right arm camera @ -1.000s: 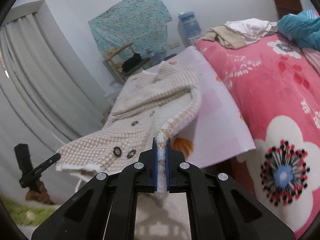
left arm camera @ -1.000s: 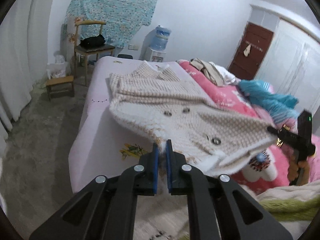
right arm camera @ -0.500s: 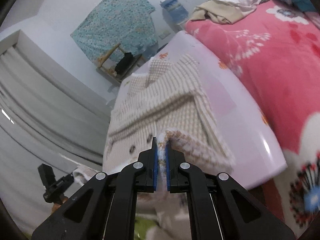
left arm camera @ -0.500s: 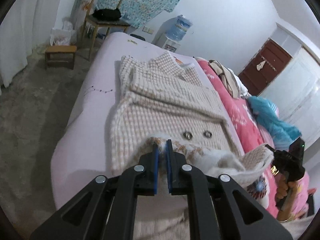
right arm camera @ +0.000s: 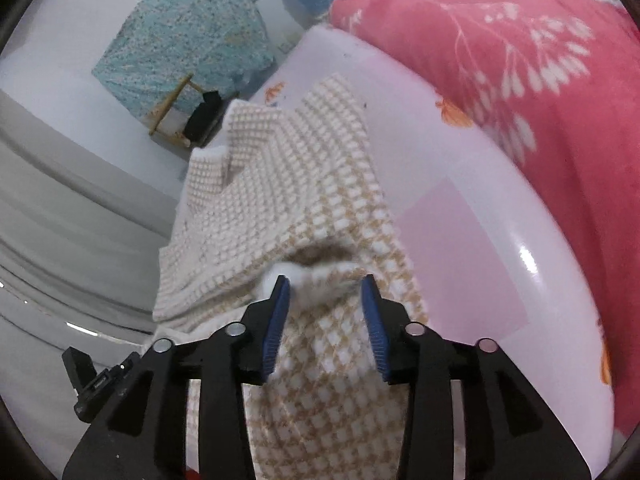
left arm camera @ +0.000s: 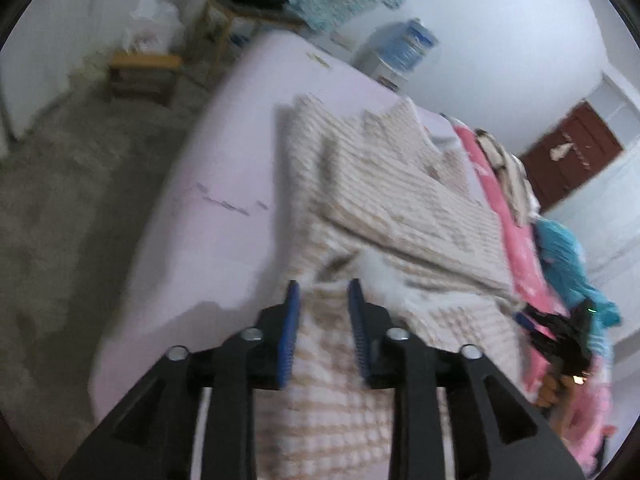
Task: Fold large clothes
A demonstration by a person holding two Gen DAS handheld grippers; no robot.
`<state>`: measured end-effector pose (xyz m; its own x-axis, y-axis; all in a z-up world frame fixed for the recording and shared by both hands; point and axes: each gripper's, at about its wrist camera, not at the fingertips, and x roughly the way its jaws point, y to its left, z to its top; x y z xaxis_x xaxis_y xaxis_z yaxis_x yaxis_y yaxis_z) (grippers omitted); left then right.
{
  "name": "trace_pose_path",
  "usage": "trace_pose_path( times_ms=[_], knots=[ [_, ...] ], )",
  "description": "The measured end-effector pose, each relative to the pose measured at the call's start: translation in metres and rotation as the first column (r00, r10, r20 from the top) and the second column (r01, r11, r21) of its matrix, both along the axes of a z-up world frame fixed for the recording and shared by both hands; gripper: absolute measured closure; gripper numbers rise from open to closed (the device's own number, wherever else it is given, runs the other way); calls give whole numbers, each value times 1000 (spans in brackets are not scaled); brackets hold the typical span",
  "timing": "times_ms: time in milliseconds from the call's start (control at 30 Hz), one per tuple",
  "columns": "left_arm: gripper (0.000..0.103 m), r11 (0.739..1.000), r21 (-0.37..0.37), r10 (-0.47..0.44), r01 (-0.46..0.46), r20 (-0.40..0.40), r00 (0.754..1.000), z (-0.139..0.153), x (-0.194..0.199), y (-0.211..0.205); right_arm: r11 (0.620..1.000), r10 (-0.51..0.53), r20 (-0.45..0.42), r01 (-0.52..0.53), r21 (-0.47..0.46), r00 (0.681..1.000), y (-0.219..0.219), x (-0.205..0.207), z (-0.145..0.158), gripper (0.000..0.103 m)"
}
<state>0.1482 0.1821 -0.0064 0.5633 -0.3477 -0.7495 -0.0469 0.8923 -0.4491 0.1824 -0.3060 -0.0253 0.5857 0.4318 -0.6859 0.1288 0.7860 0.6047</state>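
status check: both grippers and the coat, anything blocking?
Left gripper and right gripper open, jaws just been opening, hem between fingers, unpinched. Checked coat folded on the lilac sheet. Nothing in the way.

Each black tool [left arm camera: 322, 300] [right arm camera: 324, 292] has blue ribbed pads and silver screws.

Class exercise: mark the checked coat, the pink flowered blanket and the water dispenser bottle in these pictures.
checked coat [right arm camera: 304, 184], right wrist view, on its upper back panel.
pink flowered blanket [right arm camera: 520, 60], right wrist view, on the white leaf print.
water dispenser bottle [left arm camera: 412, 46], left wrist view, on the blue body.
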Motion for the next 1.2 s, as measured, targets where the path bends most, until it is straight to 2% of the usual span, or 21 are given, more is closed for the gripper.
trace_pose_path(
  times_ms=[33, 133, 167, 233, 300, 367, 433, 467, 500, 533, 600, 667, 733, 800, 867, 933, 1000, 1067, 1133, 1167, 1200],
  knots=[
    [70, 1000, 15, 15, -15, 22, 1000, 5, -3, 3, 1000, -10, 16, 10, -26, 1000, -1, -4, 5, 45],
    [70, 999, 32, 8, -13, 127, 992, 28, -21, 6, 990, 0, 106, 15, -141, 994, 2, -25, 36, 43],
    [70, 999, 46, -29, 22, 158, 987, 35, -26, -2, 988, 17, 123, 2, -154, 992, 6, -28, 42, 43],
    [70, 987, 73, -152, 142, 165, 974, 37, -32, -29, 974, 128, 149, -96, -205, 981, 30, -39, 53, 43],
    [70, 964, 109, -256, 243, 131, 958, 26, -38, -58, 944, 242, 128, -203, -260, 962, 62, -45, 51, 45],
    [70, 930, 193, -330, 314, 58, 942, 6, -43, -85, 889, 359, 83, -314, -333, 930, 94, -55, 42, 53],
    [69, 911, 248, -333, 329, -25, 942, -14, -45, -95, 821, 402, -30, -375, -430, 915, 115, -63, 21, 58],
    [67, 907, 263, -318, 329, -84, 944, -29, -47, -92, 802, 389, -91, -385, -457, 917, 117, -66, 10, 59],
    [67, 913, 248, -307, 324, -107, 946, -36, -51, -87, 796, 371, -130, -387, -465, 919, 115, -67, 3, 59],
    [67, 920, 235, -296, 314, -108, 949, -38, -54, -82, 809, 355, -169, -393, -437, 919, 107, -72, -7, 59],
    [68, 923, 227, -292, 310, -110, 950, -38, -64, -71, 841, 333, -187, -381, -385, 924, 94, -80, -10, 59],
    [67, 921, 234, -291, 311, -116, 950, -39, -65, -69, 837, 323, -201, -378, -396, 925, 91, -85, -8, 59],
    [68, 915, 258, -298, 310, -86, 951, -30, -65, -70, 818, 316, -201, -374, -437, 927, 96, -85, -1, 59],
    [68, 901, 289, -332, 324, -21, 943, -17, -60, -78, 789, 326, -163, -363, -495, 931, 105, -82, 12, 59],
    [68, 892, 297, -366, 340, 32, 930, -9, -54, -87, 777, 351, -107, -354, -520, 930, 116, -72, 23, 59],
    [68, 887, 322, -370, 330, 70, 926, -7, -40, -91, 779, 344, -61, -321, -538, 937, 118, -57, 28, 59],
    [68, 899, 333, -328, 284, 84, 941, -13, -17, -86, 807, 315, -35, -287, -516, 949, 109, -38, 24, 59],
    [68, 921, 317, -260, 225, 71, 963, -25, 7, -71, 841, 247, -24, -227, -491, 969, 88, -15, 13, 65],
    [72, 937, 281, -229, 208, 45, 972, -34, 20, -58, 857, 169, -49, -171, -486, 984, 70, 2, -1, 87],
    [73, 946, 249, -225, 207, 44, 973, -36, 23, -53, 884, 132, -63, -146, -443, 989, 56, 7, -7, 101],
    [73, 947, 245, -228, 210, 48, 972, -35, 23, -52, 914, 112, -61, -127, -387, 992, 45, 9, -8, 102]
  ],
)
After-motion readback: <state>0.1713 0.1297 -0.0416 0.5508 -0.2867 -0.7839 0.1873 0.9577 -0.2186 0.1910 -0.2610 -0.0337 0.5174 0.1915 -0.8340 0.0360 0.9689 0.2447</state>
